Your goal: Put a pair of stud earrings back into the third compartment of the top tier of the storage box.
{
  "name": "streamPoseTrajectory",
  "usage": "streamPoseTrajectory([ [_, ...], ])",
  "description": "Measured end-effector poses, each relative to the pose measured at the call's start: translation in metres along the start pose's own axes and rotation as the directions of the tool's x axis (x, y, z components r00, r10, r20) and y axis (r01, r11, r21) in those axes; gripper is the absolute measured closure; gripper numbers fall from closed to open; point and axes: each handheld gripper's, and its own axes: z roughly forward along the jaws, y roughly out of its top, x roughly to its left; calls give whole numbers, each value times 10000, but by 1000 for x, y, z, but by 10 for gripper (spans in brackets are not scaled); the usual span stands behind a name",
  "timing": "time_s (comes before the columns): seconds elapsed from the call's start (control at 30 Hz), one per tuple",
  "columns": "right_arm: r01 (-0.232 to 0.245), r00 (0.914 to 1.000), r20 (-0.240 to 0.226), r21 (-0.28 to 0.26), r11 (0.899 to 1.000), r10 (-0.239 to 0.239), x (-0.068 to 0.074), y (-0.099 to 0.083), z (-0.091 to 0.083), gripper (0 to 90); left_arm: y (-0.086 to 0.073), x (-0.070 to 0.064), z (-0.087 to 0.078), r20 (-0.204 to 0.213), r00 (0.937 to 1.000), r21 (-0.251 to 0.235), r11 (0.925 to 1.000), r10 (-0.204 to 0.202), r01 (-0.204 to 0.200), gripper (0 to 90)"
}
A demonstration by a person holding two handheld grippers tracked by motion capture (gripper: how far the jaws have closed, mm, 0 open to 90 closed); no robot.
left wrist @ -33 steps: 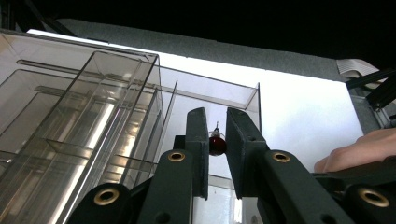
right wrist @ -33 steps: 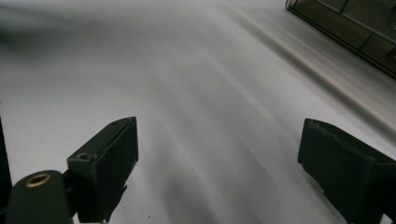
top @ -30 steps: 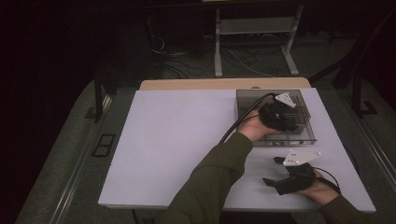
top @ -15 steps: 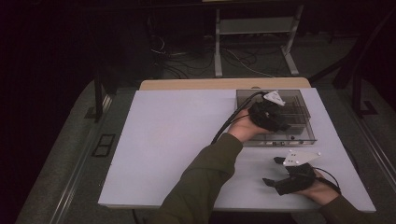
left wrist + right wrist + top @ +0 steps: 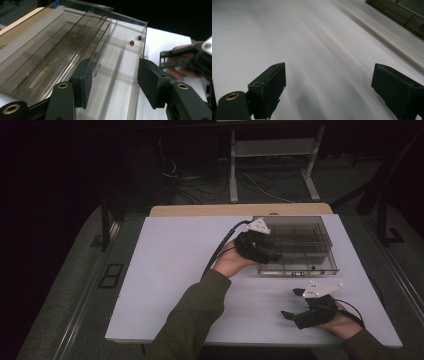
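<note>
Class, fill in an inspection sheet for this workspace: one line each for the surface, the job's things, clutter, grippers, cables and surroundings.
Surface: white table top, with a wooden strip along its far edge.
Job's things: clear plastic box with inner dividers, at the far right of the table; two small red dots on its end wall.
Clutter: nothing seen.
Grippers: left gripper open, its jaws straddling a wall at the box's left end; right gripper open, low over bare table near the front edge.
Cables: black cable trailing from the left gripper; loose cables on the floor behind.
Surroundings: dark room, grey floor, metal stand beyond the table.
</note>
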Motion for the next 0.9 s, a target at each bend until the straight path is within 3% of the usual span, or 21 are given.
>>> streamPoseTrajectory([
  [0.6,34,10000,47,39,10000,-34,1,1,2,116,-67,-2,-67,-976,9919,-233,9966,-811,792,368],
  [0.9,-126,9999,-62,3,9999,126,-1,2,1,116,-103,-5,-96,-1496,9777,-602,9884,-1470,1394,339],
])
